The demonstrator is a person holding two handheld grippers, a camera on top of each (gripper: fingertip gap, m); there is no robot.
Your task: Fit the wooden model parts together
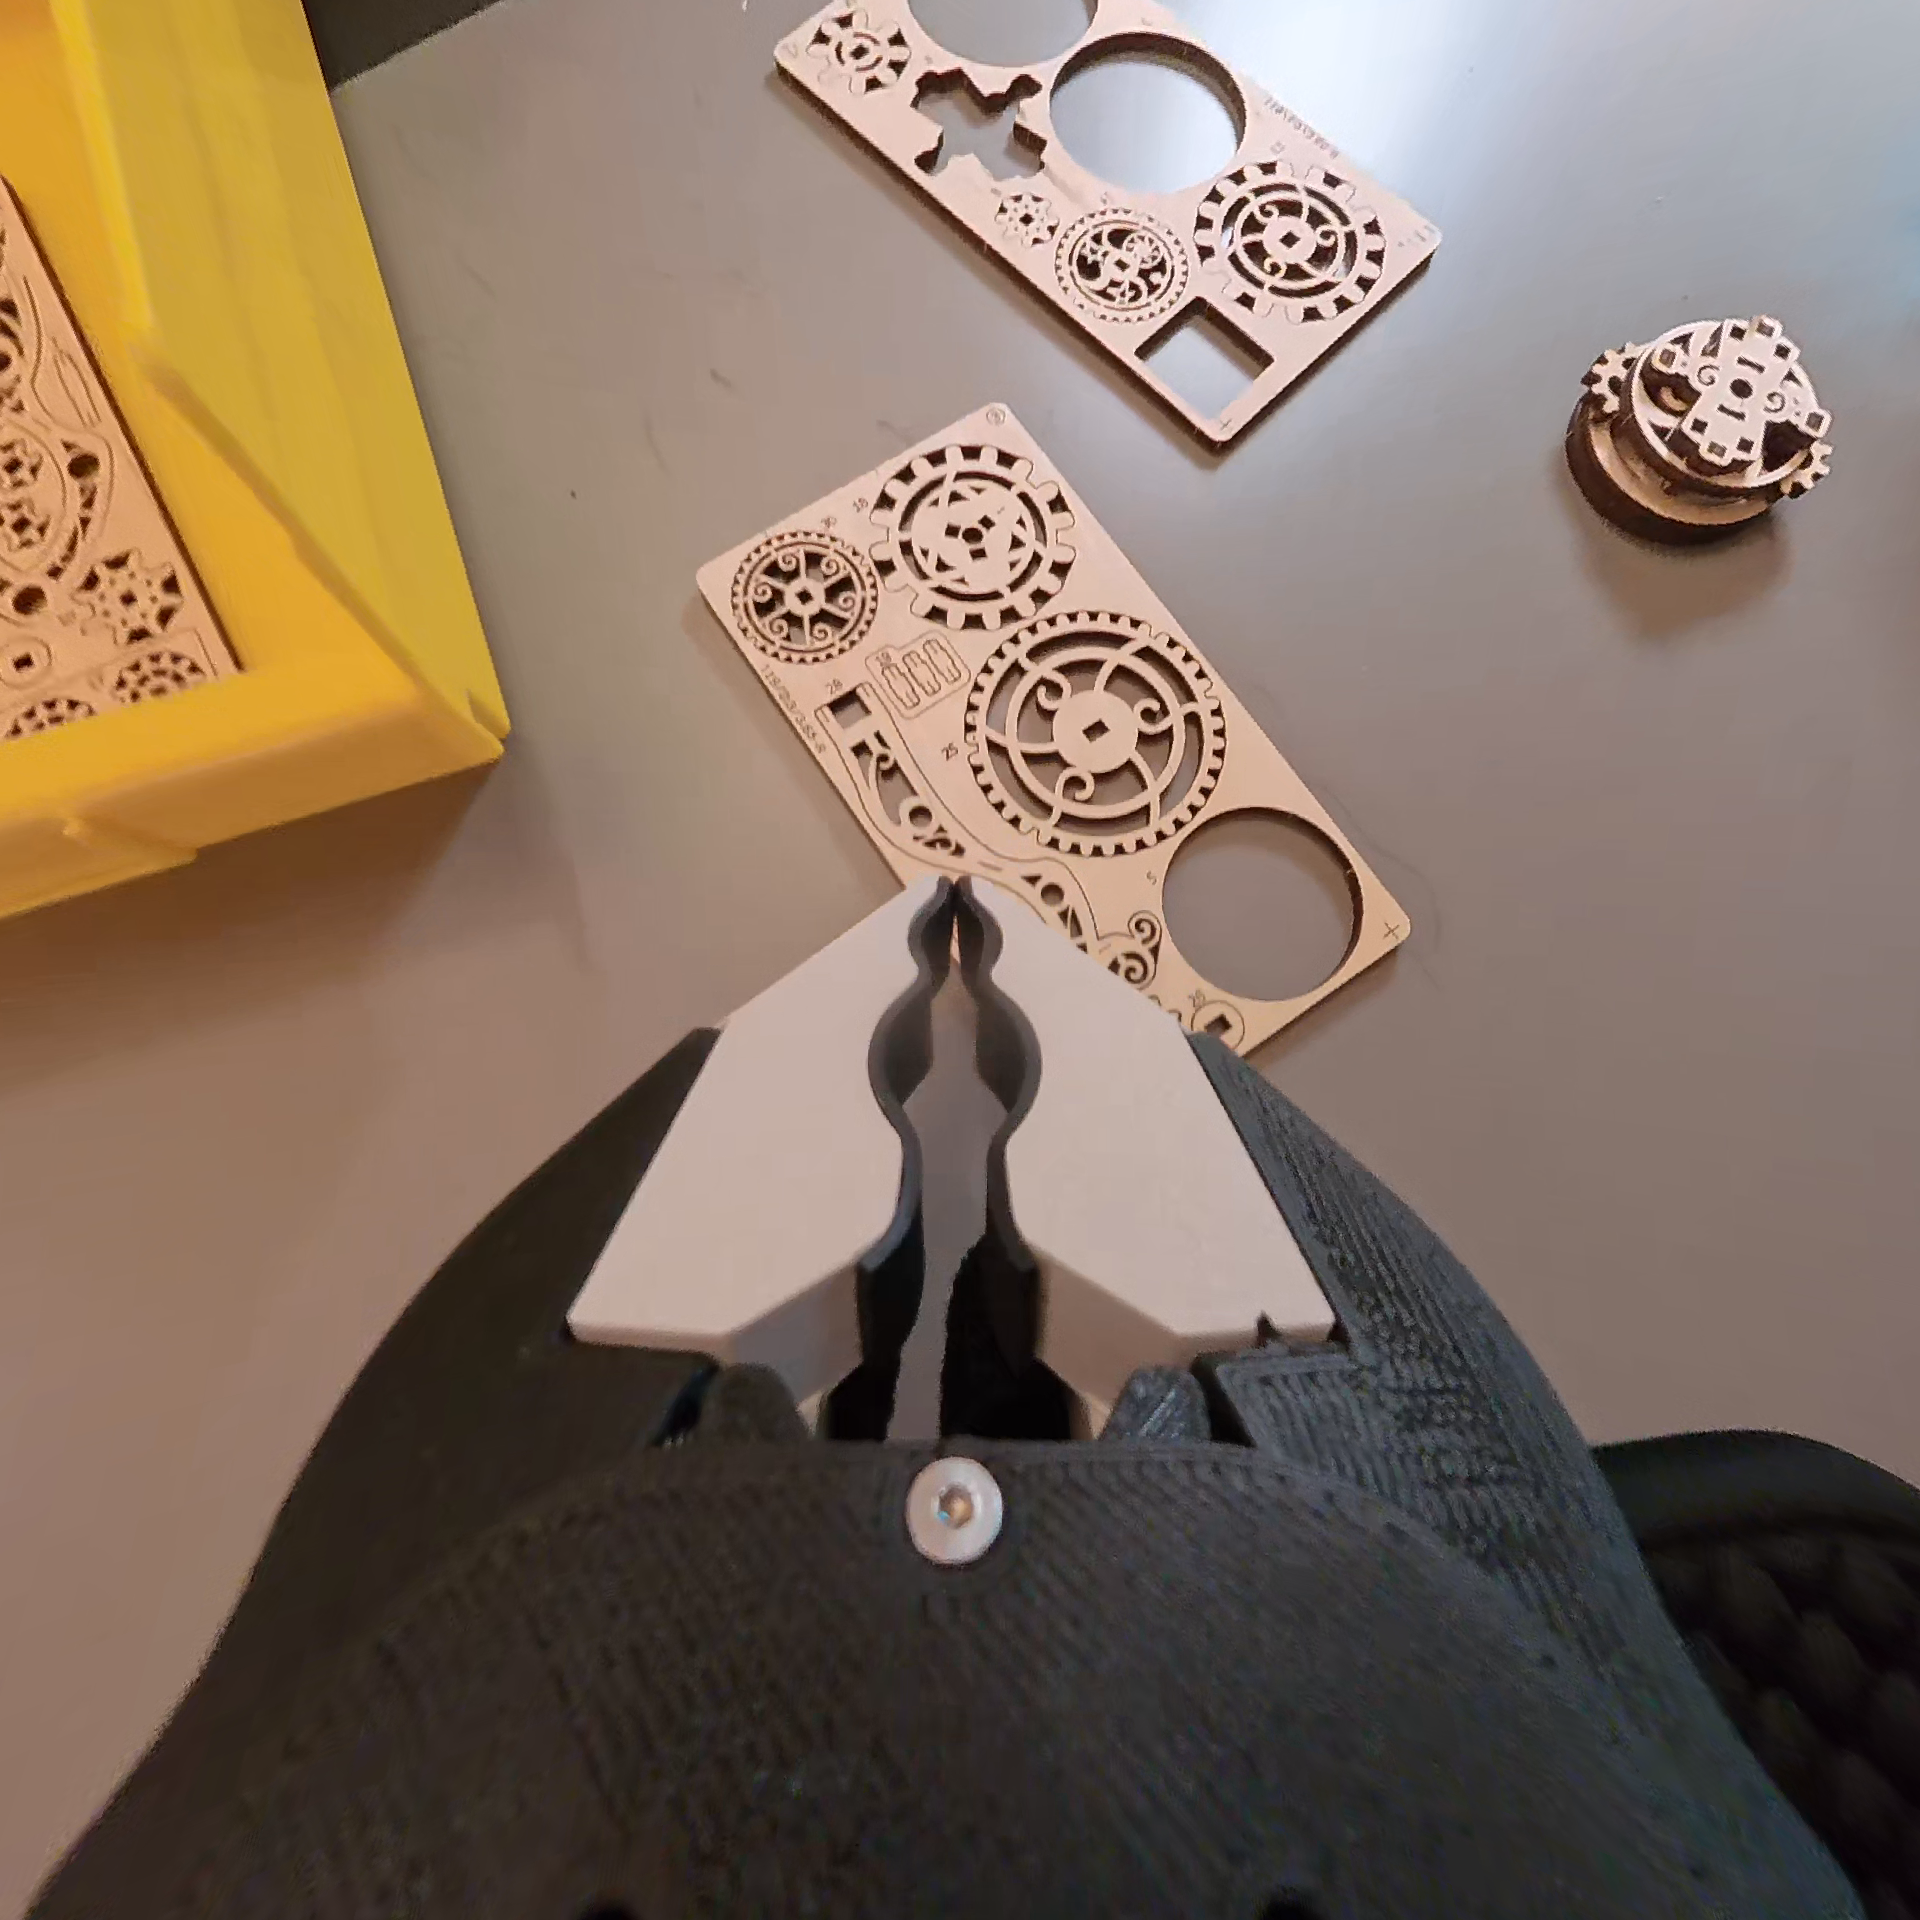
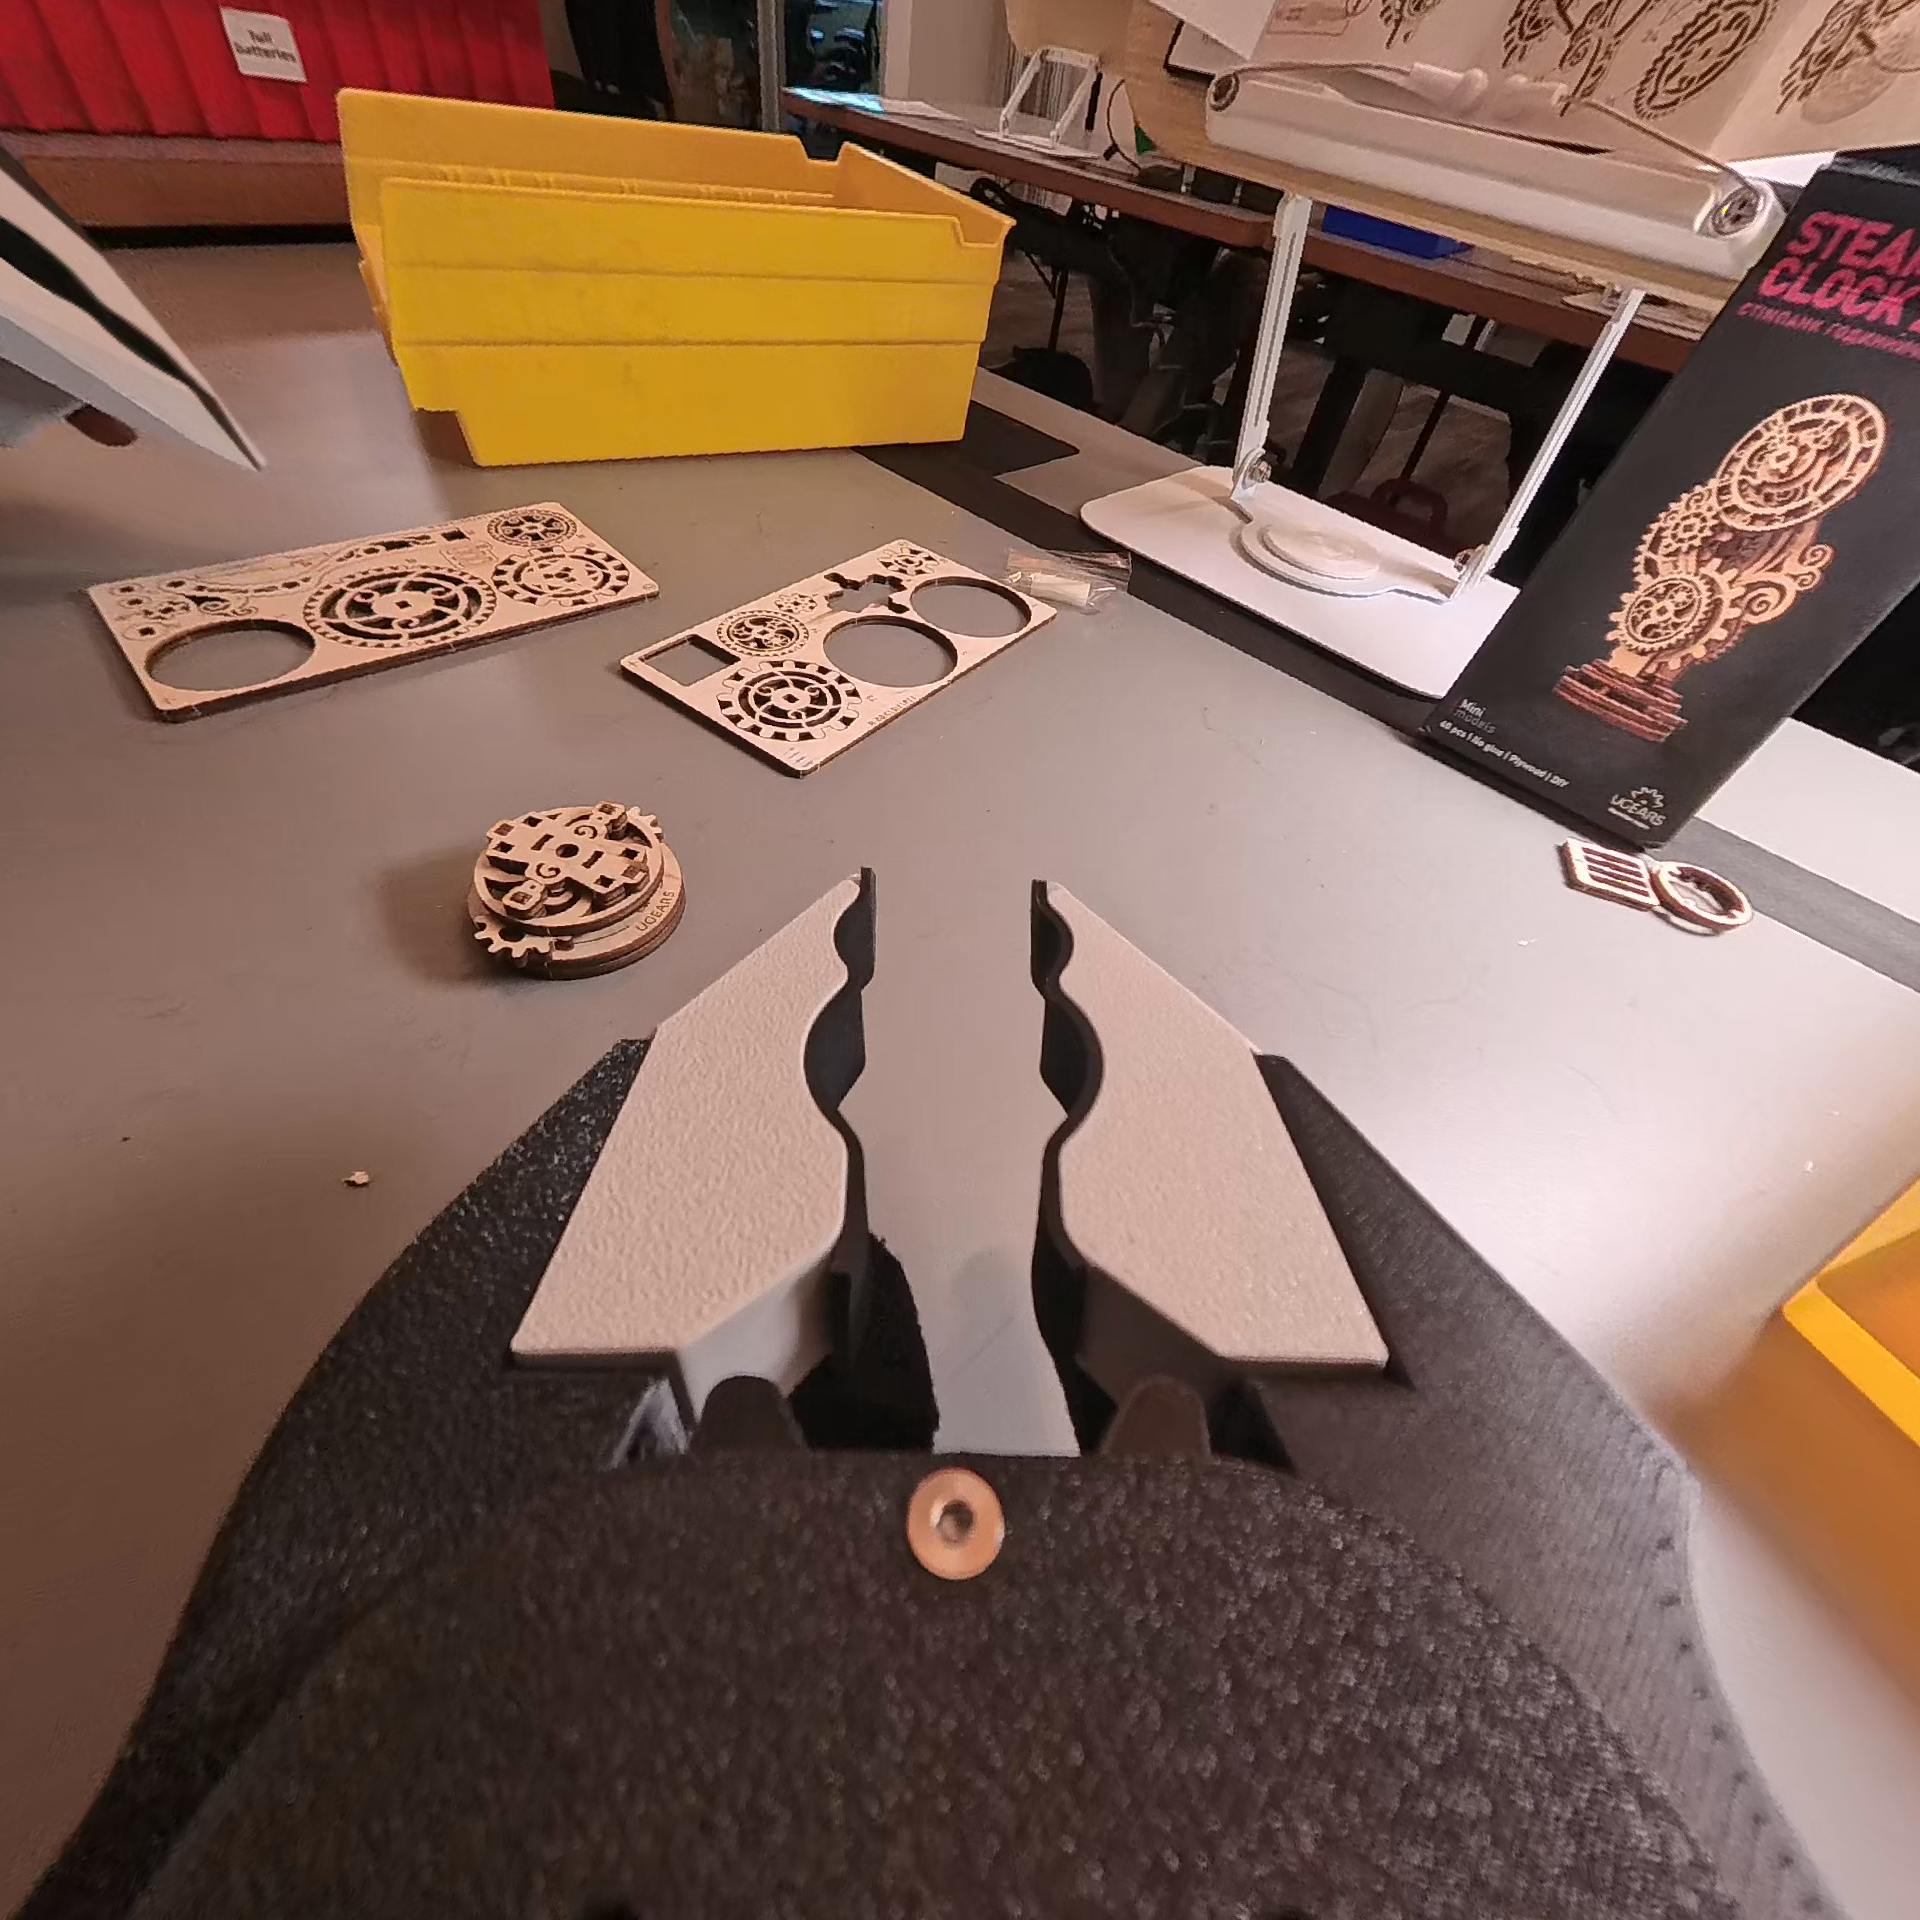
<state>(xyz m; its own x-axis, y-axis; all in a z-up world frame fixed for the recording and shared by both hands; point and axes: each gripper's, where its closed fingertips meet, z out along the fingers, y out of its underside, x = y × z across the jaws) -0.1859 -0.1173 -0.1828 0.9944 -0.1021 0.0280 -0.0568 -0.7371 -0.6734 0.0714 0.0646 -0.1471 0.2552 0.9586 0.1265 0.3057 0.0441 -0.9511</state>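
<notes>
Yellow plastic makes up the bin (image 1: 312, 582) at the left edge of the grey worktop (image 1: 623, 312); in the left wrist view a pale wooden sheet of laser-cut gears (image 1: 94, 582) lies flat inside it. From the right wrist view the same bin (image 2: 675, 312) stands toward the far edge, its inside hidden by its walls.

Two more wooden part sheets lie flat on the bare worktop: the nearer sheet (image 1: 1049, 727), with one round hole punched out, and the farther sheet (image 1: 1122, 208), with several empty cut-outs. The small assembled gear stack (image 1: 1699, 436) sits apart from both, toward the right edge.

The left gripper (image 1: 956, 894) has its tips pressed together on nothing, hovering at a corner of the nearer sheet. The right gripper (image 2: 951, 883) is spread wide and empty, with the gear stack (image 2: 571, 904) just beside its left fingertip.

A dark product box (image 2: 1704, 520) stands at the right edge.
</notes>
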